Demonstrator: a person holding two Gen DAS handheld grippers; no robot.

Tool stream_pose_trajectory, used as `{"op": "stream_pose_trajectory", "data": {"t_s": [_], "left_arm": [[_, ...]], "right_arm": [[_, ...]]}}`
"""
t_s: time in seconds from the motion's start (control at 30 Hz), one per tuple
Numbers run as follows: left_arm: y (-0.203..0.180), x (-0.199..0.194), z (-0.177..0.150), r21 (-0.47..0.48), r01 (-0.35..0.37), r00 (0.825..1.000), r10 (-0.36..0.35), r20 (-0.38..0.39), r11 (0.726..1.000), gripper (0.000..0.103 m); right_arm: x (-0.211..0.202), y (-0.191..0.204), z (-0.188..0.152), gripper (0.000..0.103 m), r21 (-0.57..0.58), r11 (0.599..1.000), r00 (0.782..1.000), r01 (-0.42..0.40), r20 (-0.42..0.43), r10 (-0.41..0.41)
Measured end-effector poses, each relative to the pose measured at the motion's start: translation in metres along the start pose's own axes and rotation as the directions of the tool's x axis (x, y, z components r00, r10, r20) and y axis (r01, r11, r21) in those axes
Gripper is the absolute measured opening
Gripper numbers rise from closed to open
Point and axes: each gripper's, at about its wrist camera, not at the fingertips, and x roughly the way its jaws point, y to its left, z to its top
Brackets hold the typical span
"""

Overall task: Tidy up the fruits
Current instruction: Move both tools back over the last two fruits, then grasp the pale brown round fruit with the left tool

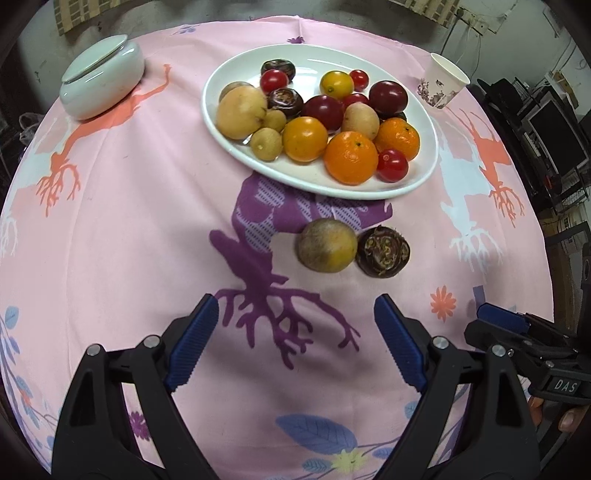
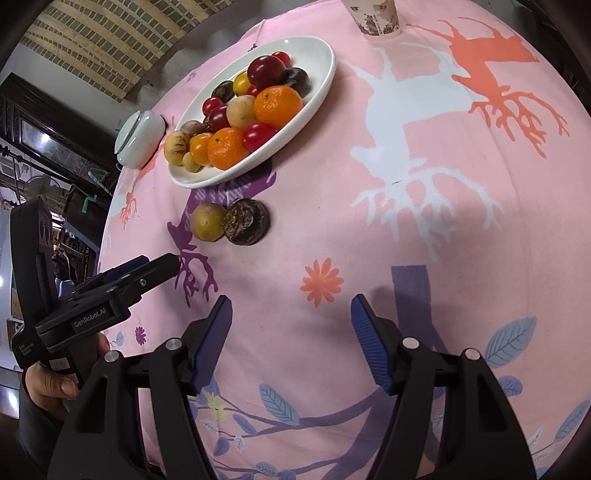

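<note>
A white oval plate (image 1: 229, 144) holds several fruits: oranges, red tomatoes, dark plums, tan round fruits and dark water chestnuts. It also shows in the right wrist view (image 2: 325, 74). On the cloth in front of the plate lie a yellow-brown round fruit (image 1: 327, 244) (image 2: 207, 221) and a dark water chestnut (image 1: 383, 252) (image 2: 246, 221), touching. My left gripper (image 1: 295, 306) is open and empty, short of the two loose fruits. My right gripper (image 2: 291, 306) is open and empty, to the right of them; it shows at the left wrist view's right edge (image 1: 496, 317).
A pink patterned cloth (image 1: 147, 221) covers the round table. A white lidded bowl (image 1: 101, 75) (image 2: 138, 138) stands at the far left. A paper cup (image 1: 443, 81) (image 2: 376, 18) stands right of the plate. Dark furniture lies beyond the table's edges.
</note>
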Motion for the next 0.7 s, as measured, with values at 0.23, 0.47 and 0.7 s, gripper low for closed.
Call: {"op": "stream_pose_trajectory", "data": {"t_s": [0.23, 0.47, 0.7], "left_arm": [[-0.006, 0.012, 0.011, 0.031, -0.007, 1.000, 0.007, -0.002, 1.000, 0.088], [-0.009, 0.022, 0.017, 0.076, -0.006, 0.999, 0.004, 0.033, 0.997, 0.081], [-0.012, 0.036, 0.021, 0.132, -0.030, 0.999, 0.027, 0.024, 0.991, 0.075]], "right_arm": [[0.007, -0.004, 0.006, 0.067, 0.006, 1.000, 1.000, -0.009, -0.006, 0.009], [0.008, -0.002, 0.011, 0.068, 0.002, 1.000, 1.000, -0.020, -0.006, 0.020], [0.008, -0.003, 0.012, 0.067, 0.010, 1.000, 1.000, -0.022, -0.002, 0.022]]}}
